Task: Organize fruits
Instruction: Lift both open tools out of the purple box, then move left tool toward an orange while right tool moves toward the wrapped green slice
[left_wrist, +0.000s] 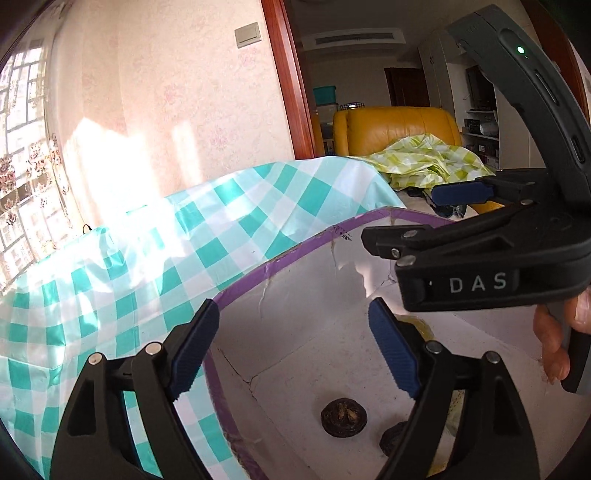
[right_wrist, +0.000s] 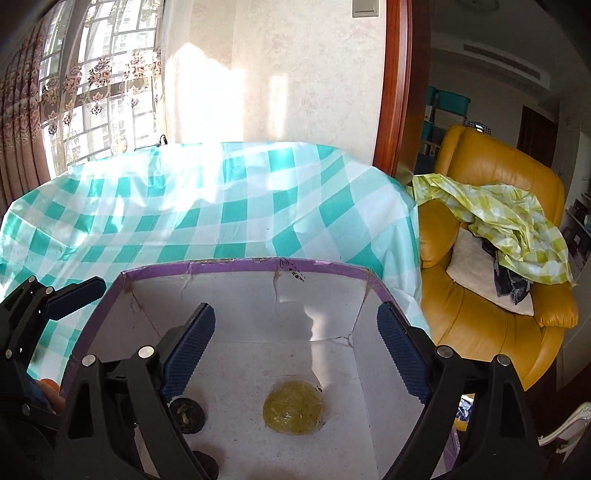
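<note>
A white cardboard box with a purple taped rim (right_wrist: 240, 264) stands on the checked table, and both grippers hover over it. On its floor lie a yellow-green round fruit in clear wrap (right_wrist: 293, 408) and two dark round fruits (right_wrist: 186, 413) (right_wrist: 205, 461). My right gripper (right_wrist: 295, 310) is open above the wrapped fruit, with nothing between its pads. My left gripper (left_wrist: 293, 306) is open too, empty, over the box's left wall (left_wrist: 295, 254). Below it sits a dark fruit (left_wrist: 344, 417), and a second one (left_wrist: 393, 437) is half hidden by a finger. The right gripper (left_wrist: 399, 218) shows at the right of the left wrist view.
A teal-and-white checked cloth (right_wrist: 221, 203) covers the table, which runs back to a sunlit wall and window. A yellow leather armchair (right_wrist: 498, 314) with a green checked cloth (right_wrist: 509, 221) stands to the right. A person's hand (left_wrist: 554, 343) holds the right gripper.
</note>
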